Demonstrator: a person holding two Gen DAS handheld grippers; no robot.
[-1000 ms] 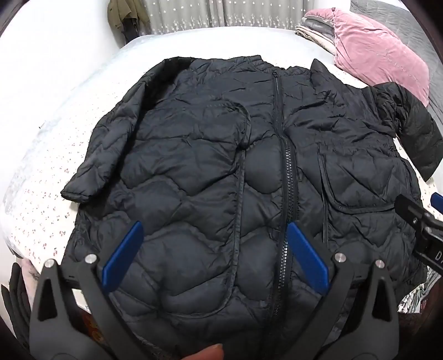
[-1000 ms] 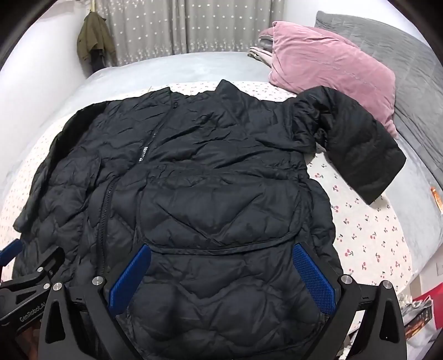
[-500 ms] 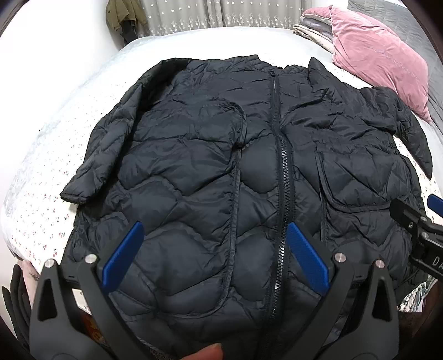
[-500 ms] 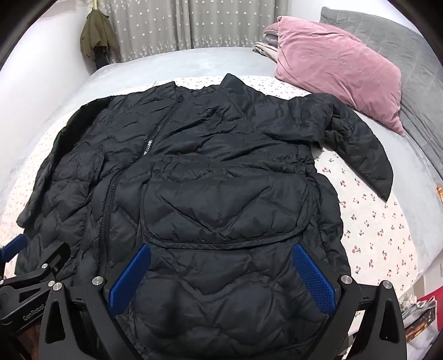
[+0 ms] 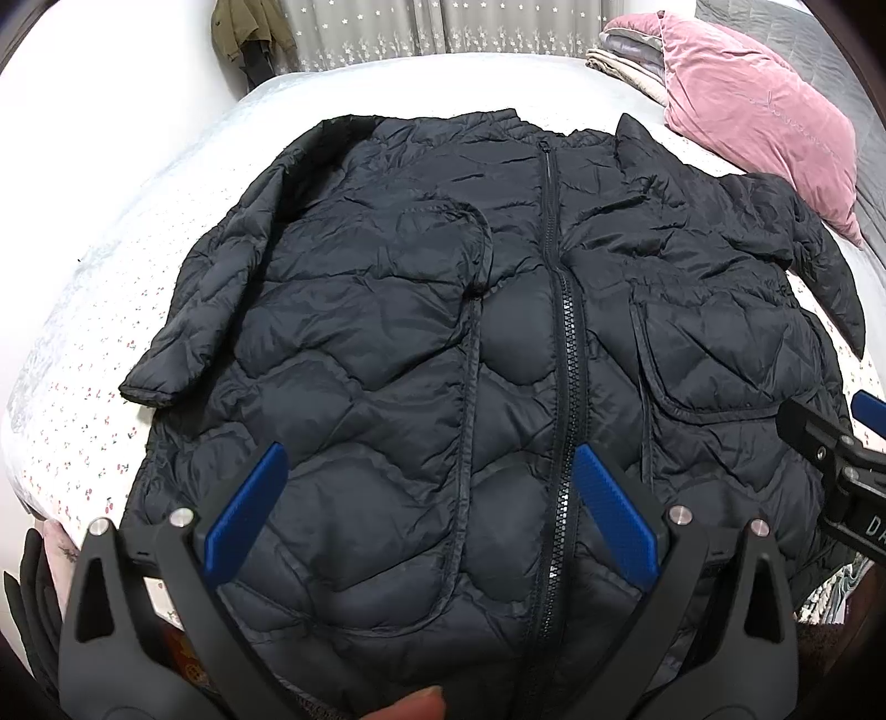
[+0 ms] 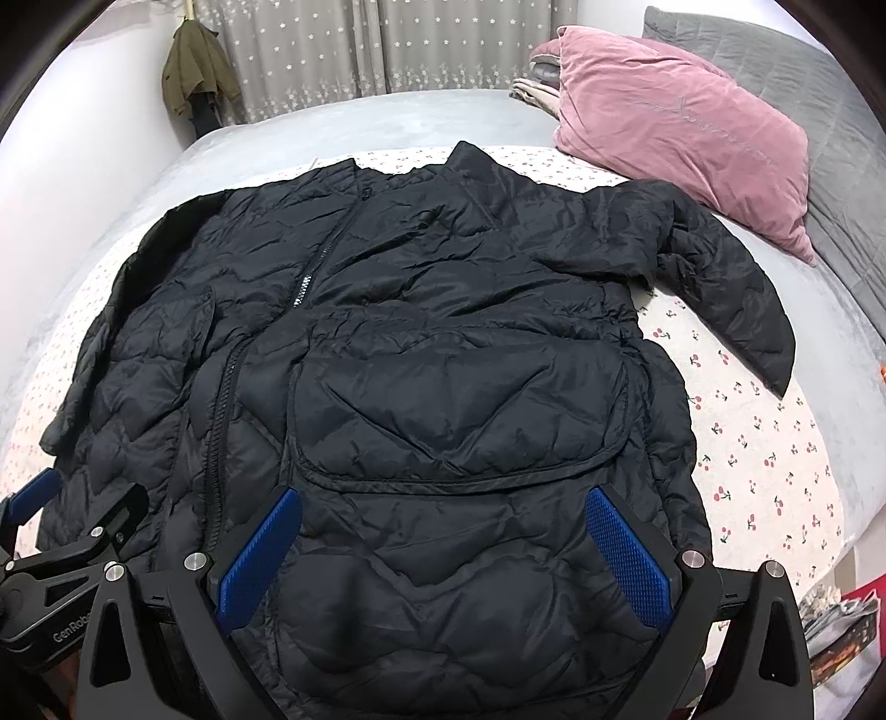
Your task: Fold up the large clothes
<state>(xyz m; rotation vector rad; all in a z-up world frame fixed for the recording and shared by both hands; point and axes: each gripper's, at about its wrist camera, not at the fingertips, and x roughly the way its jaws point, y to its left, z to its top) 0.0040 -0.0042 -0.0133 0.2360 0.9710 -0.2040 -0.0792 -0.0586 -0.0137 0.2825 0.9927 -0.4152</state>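
Left wrist view: black quilted jacket [image 5: 443, 343] spread front-up on a cherry-print sheet [image 5: 83, 399].
The left gripper [image 5: 426, 498] hangs over the hem with its jaws spread wide and nothing between them; a pink pillow [image 5: 758, 122] lies past the far sleeve, folded linens behind it, an olive coat [image 5: 243, 27] by the curtain.

Right wrist view: the right gripper [image 6: 443, 548] is likewise agape above the lower pocket.
Its right sleeve [image 6: 725, 288] now lies flatter and lower than a second ago; something red at the bed's edge, possibly a box.
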